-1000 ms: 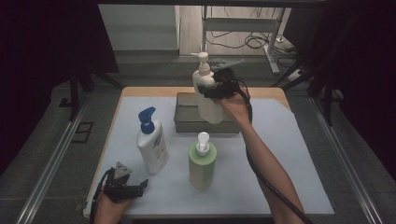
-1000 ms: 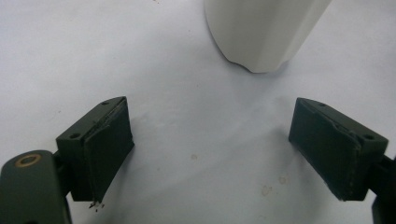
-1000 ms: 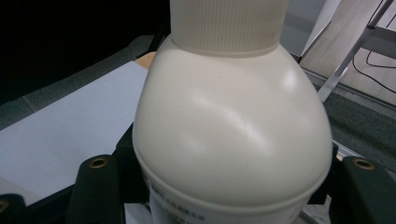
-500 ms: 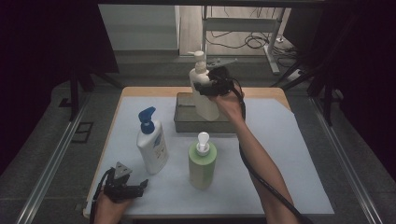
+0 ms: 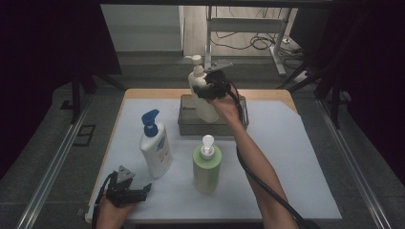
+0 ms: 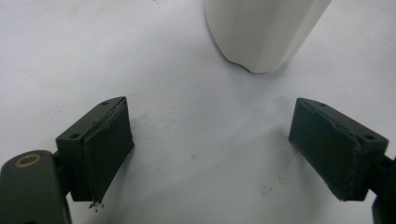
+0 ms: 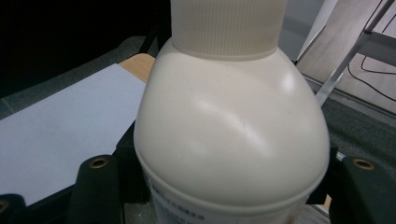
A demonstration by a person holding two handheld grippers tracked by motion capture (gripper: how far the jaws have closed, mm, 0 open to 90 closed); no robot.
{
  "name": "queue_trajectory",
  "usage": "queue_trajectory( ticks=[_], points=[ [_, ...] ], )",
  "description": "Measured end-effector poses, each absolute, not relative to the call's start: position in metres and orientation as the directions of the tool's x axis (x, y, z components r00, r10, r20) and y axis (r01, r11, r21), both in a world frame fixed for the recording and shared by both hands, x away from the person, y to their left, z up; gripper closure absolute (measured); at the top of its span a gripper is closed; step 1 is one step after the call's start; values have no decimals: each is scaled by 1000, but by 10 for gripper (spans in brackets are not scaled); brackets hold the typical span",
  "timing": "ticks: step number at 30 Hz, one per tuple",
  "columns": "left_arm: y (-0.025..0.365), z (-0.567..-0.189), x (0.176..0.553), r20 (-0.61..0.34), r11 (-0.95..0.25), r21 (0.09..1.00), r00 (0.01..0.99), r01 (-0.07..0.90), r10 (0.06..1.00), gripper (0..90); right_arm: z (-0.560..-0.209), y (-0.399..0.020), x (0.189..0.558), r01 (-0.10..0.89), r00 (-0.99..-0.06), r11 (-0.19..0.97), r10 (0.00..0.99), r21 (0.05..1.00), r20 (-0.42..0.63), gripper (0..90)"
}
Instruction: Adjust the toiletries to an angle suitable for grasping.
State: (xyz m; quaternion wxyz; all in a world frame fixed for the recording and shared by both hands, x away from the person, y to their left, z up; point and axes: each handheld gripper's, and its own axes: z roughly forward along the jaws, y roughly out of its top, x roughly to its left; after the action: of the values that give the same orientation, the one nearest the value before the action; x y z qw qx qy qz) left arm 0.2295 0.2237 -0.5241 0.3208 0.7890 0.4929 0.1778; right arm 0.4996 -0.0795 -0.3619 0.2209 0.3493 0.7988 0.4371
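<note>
One cream bottle (image 7: 231, 135) hides the right tongs' (image 5: 210, 89) pads.

the right arm stretches forward, its tongs (image 5: 206, 88) raised and clamped on a load. the left tongs (image 5: 143, 191) sit low by the near edge, jaws spread wide apart.

Table (image 5: 305, 143) (white sheet): 2 bottles (image 5: 156, 150), grey tray (image 5: 188, 125).

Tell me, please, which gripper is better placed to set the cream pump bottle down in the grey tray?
Right: the right gripper holds the cream bottle over the grey tray, while the left gripper rests open near the table's front edge.
</note>
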Motion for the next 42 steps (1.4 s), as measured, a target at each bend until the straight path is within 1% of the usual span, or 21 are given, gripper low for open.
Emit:
queue_trajectory(
  ticks=[19,42],
  points=[
    [224,-524,229,-35,-308,682,451,663,892,127,-380,-83,498,379,-661,380,749,844,-41,364],
    [223,-524,229,-35,-308,683,451,663,892,127,-397,-95,482,404,-667,395,744,825,-29,362]
  ],
)
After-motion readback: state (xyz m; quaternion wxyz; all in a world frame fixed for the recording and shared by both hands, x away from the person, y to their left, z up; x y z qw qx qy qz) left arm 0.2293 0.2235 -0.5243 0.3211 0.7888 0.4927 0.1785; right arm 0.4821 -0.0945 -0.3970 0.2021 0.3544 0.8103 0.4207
